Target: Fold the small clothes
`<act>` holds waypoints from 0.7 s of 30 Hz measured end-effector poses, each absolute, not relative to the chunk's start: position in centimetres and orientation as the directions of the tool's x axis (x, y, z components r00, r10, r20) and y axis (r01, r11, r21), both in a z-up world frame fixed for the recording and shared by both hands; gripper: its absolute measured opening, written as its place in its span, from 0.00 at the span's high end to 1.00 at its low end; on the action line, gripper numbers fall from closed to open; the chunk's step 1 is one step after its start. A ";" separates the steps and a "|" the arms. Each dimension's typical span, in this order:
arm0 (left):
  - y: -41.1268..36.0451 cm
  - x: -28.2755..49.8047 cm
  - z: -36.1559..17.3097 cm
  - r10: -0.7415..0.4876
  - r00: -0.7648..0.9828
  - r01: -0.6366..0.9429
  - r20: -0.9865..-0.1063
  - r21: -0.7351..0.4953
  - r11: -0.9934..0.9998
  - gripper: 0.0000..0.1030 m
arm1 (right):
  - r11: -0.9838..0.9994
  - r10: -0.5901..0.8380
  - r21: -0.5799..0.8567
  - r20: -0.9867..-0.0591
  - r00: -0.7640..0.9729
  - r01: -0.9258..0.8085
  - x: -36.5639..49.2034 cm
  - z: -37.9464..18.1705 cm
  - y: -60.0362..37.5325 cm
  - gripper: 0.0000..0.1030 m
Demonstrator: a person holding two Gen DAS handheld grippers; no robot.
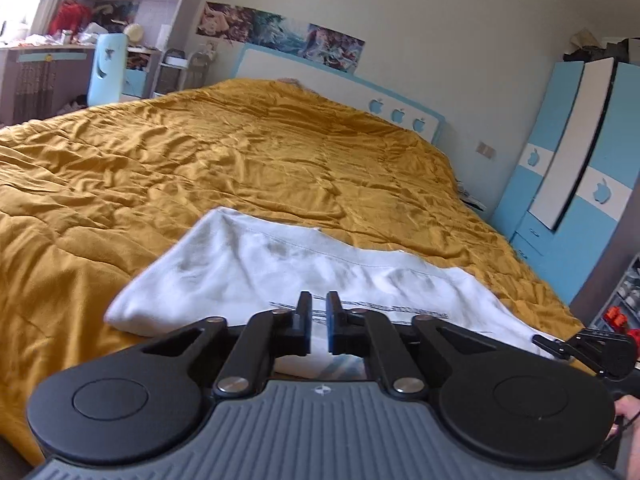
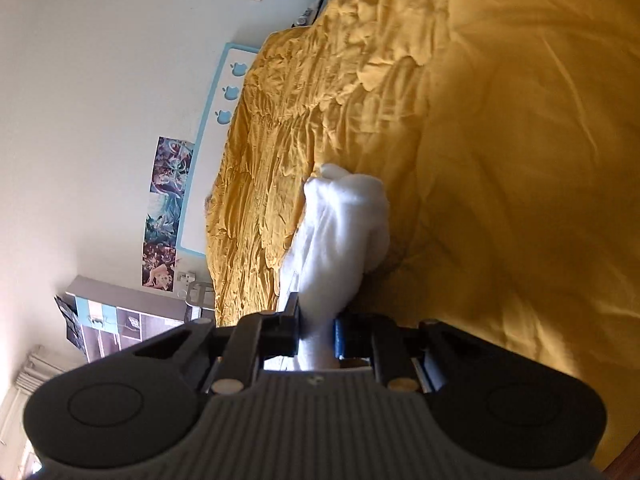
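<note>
A white garment (image 1: 280, 272) with a line of dark print lies partly folded on the mustard bedspread (image 1: 200, 168). My left gripper (image 1: 319, 306) hovers over its near edge, jaws close together with a narrow gap and nothing between them. My right gripper (image 2: 316, 320) is shut on a bunched part of the white garment (image 2: 344, 224), which stands out ahead of the fingers over the bedspread (image 2: 500, 160). The right gripper (image 1: 560, 346) also shows at the right edge of the left wrist view, at the garment's right corner.
The bed fills most of both views. A blue and white headboard (image 1: 360, 88) stands at the far end. A blue wardrobe (image 1: 572, 168) is to the right of the bed. A cluttered desk and shelves (image 1: 100, 32) stand at the far left.
</note>
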State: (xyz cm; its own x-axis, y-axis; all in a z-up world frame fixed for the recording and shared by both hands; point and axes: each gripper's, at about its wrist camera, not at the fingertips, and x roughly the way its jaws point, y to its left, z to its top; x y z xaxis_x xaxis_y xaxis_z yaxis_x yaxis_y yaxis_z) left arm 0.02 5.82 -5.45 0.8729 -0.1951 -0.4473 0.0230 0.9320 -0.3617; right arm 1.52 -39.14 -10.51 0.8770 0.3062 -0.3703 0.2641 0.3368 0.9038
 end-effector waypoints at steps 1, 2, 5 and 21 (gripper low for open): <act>4.6 0.9 -5.5 -0.258 0.851 0.077 -0.457 -0.379 0.922 0.99 | 0.352 0.304 0.898 -0.376 0.875 0.263 1.6 -10.2 -39.1 0.90; 3.4 1.6 -5.6 -0.297 0.838 0.118 -0.457 -0.380 0.917 1.00 | 0.361 0.301 0.894 -0.381 0.874 0.266 1.5 -10.1 -39.0 0.90; -1.2 3.5 -6.7 -0.296 0.822 0.184 -0.486 -0.265 0.946 1.00 | 0.369 0.291 0.886 -0.396 0.871 0.280 1.7 -10.0 -38.9 0.90; -0.6 1.1 -7.3 -0.197 0.866 0.177 -0.460 -0.087 0.980 0.78 | 0.672 0.236 0.721 -0.426 0.874 0.170 4.5 -4.5 -35.3 0.89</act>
State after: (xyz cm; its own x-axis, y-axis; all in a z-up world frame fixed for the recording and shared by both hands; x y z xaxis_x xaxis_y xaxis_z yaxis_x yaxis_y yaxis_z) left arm 1.09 -0.57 -7.25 0.8657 -0.1975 -0.4599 0.1772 0.9803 -0.0873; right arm 4.52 -35.32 -4.51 0.8735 0.2363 -0.4256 0.1697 0.6716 0.7212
